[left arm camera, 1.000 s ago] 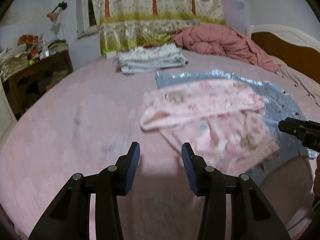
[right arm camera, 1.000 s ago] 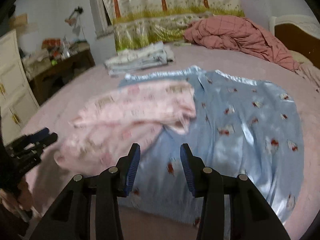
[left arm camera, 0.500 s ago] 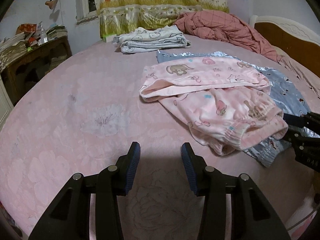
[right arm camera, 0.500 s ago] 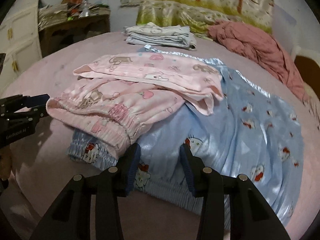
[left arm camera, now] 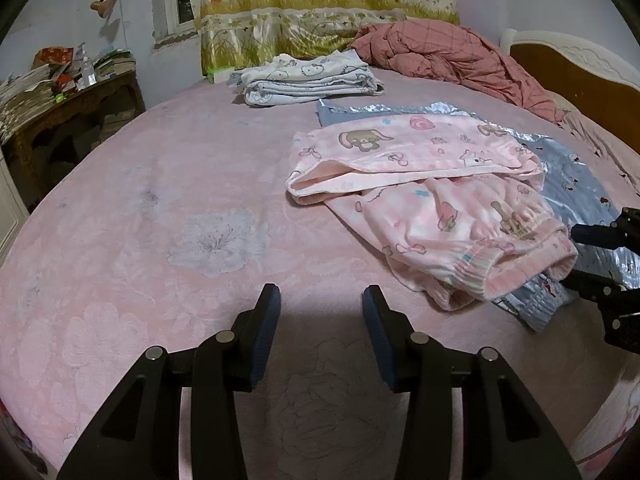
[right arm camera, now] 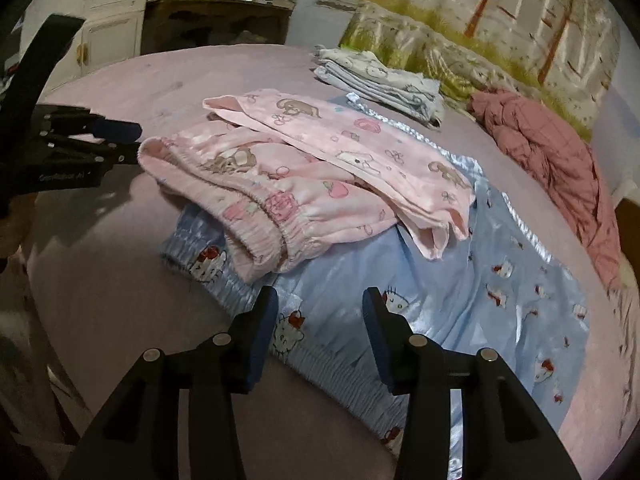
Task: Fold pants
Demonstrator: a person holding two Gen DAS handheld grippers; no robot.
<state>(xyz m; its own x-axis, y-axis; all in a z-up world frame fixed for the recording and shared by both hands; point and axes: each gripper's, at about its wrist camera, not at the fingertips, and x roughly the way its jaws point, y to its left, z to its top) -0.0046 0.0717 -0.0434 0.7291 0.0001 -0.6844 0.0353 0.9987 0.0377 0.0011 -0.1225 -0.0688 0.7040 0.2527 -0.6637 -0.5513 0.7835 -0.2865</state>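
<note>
Pink cartoon-print pants lie loosely folded on blue satin pants spread over the pink bedspread. My left gripper is open above bare bedspread, to the left of the pink waistband, with nothing between its fingers. My right gripper hangs over the blue pants' elastic waistband, just in front of the pink pants. Its jaws are opening; blue fabric shows in the gap and the pads do not press on it. From the left wrist, the right gripper sits at the pink waistband's right end.
A stack of folded white clothes lies at the far side of the bed. A crumpled red quilt sits by the headboard. A cluttered wooden desk stands to the left, and a curtain hangs behind.
The right gripper has rolled and come closer to the waistbands, so its view is now tilted. The left gripper has barely moved; the clothes lie as before.
</note>
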